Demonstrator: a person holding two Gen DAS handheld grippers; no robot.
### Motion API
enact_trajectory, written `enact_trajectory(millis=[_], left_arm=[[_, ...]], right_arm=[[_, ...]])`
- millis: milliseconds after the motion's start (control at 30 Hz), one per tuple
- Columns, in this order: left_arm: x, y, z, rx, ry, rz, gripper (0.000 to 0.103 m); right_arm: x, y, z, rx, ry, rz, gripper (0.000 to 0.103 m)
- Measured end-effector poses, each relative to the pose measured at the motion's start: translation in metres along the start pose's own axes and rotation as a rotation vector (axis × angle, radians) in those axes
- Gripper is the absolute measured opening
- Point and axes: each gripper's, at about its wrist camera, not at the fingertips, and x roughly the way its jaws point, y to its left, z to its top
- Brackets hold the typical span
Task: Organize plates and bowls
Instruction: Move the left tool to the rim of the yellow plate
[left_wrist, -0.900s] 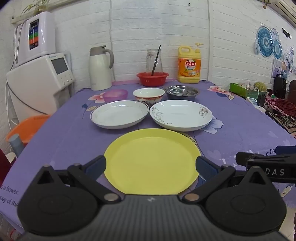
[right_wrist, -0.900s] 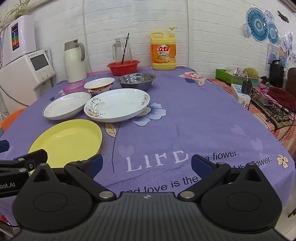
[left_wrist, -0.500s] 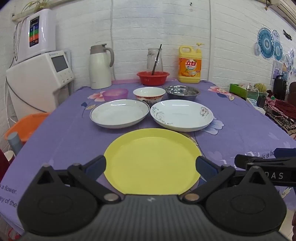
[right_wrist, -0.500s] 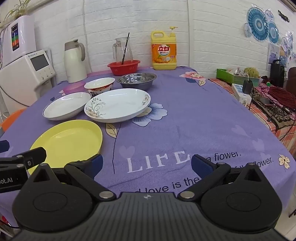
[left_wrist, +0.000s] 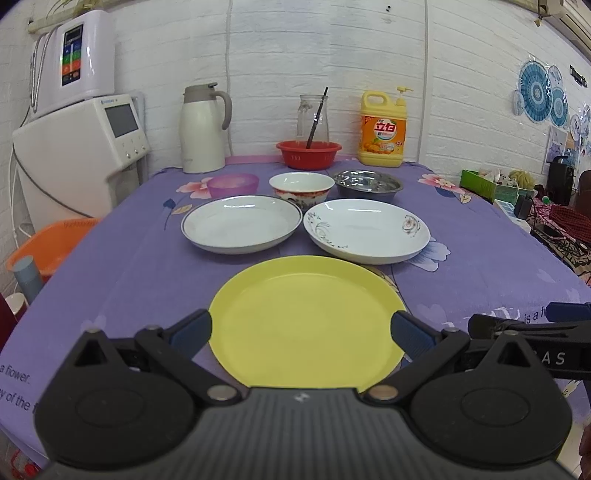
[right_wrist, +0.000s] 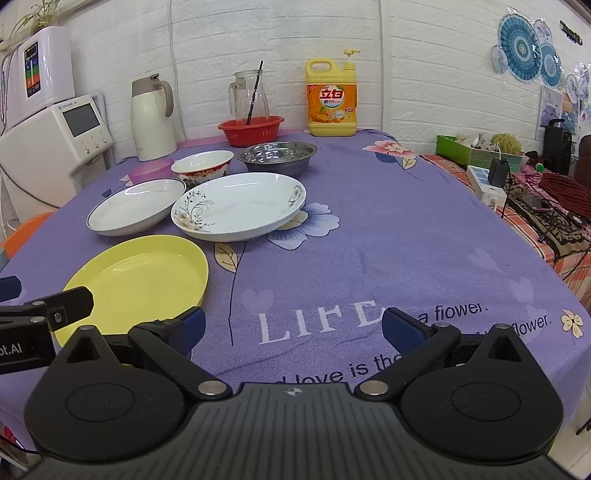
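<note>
Landmark: the yellow plate (left_wrist: 306, 328) lies flat on the counter (left_wrist: 480, 266), which wears a purple flowered cloth; every place below is told from it.
Left tool (left_wrist: 301, 326): fingers spread wide, nothing pinched; its blue pads stand one at each side of the yellow plate's near half, and whether they touch the rim I cannot tell.
Purple bowl (left_wrist: 232, 184): far behind the yellow plate, to the left, beside the patterned bowl.
Blue-rimmed white plate (left_wrist: 242, 229): just behind the yellow plate, to the left, apart from it.
Patterned bowl (left_wrist: 301, 188): behind the yellow plate, past the gap between the two white plates, upright.
Flower-sprig white plate (left_wrist: 365, 230): just behind the yellow plate, to the right; its edge is close to the blue-rimmed plate's.
Steel bowl (left_wrist: 368, 183): behind the sprig plate, far right of the bowl row.
Back of counter: white jug (left_wrist: 201, 129), red basket (left_wrist: 308, 153) with a glass pitcher (left_wrist: 313, 118) behind it, yellow detergent bottle (left_wrist: 383, 131), all well behind the yellow plate, by the wall.
Right tool (right_wrist: 291, 328): fingers spread wide, nothing between them; it hangs over bare lettered cloth to the right of the yellow plate, its left pad near the plate's near right edge.
</note>
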Motion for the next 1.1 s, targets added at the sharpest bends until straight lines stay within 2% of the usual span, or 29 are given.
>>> enact_trajectory(millis=[633, 1100], left_arm=[[0.000, 0.003, 0.001, -0.008, -0.011, -0.016, 0.103], [0.014, 0.012, 0.017, -0.021, 0.002, -0.020, 0.103]], right_arm=[[0.001, 0.007, 0.001, -0.009, 0.000, 0.005, 0.103], [0.011, 0.012, 0.014, -0.022, 0.007, 0.007, 0.103]])
